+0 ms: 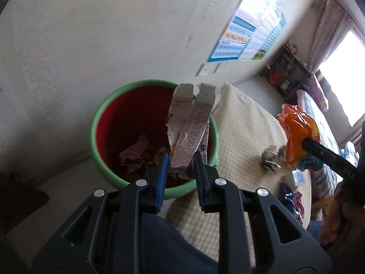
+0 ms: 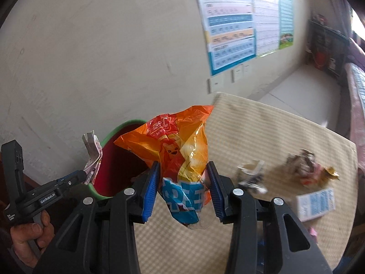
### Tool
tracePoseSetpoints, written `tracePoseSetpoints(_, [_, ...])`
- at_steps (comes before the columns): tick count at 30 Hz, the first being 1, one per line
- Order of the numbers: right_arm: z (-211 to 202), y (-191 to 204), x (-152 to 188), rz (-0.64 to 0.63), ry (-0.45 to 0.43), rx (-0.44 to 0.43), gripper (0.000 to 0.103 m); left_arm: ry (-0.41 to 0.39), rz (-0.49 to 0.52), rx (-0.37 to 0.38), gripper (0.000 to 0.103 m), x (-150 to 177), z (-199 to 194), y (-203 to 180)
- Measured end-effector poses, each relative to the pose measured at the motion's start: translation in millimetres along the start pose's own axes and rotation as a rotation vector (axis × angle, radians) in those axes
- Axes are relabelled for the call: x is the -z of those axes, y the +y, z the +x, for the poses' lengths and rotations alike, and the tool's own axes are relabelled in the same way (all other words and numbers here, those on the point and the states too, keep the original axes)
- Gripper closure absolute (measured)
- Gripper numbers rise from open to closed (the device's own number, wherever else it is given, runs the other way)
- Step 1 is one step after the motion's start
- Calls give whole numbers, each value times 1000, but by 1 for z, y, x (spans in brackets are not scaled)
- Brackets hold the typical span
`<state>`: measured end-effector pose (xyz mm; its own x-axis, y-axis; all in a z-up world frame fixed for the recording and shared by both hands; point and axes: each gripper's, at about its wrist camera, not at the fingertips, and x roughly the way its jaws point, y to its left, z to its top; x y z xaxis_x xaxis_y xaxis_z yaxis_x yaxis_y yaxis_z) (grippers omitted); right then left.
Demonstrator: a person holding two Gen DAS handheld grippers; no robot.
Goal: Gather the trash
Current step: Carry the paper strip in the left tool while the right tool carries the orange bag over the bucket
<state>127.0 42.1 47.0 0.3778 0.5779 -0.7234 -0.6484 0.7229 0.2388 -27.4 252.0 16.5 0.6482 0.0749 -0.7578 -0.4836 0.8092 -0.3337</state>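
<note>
Where print shows, carton [image 1: 190, 123] "happiness!", bag [image 2: 180, 150] lettering possibly "REE"

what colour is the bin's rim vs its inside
The bin has a light green rim and a red inside, clearest in the left wrist view.

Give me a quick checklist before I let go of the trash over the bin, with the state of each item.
1. Left claw gripping the torn carton: ok.
2. Carton above the bin opening: ok.
3. Right claw gripping the orange snack bag: ok.
4. Snack bag over the bin: not ok; it appears to hang beside the rim, above the checked table.
5. Room left in the bin: ok, only some trash at the bottom.
6. Table cleared: not ok, crumpled wrappers and a small box remain.
</note>
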Motion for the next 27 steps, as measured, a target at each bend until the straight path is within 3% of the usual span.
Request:
tracePoseSetpoints(13, [64,61,-21,-72,70,-77,62,-6,-76,-6,81,-9,8,45])
tracePoseSetpoints(27, [108,87,-17,-121,149,-88,62,19,-105,3,81,-13,31,63])
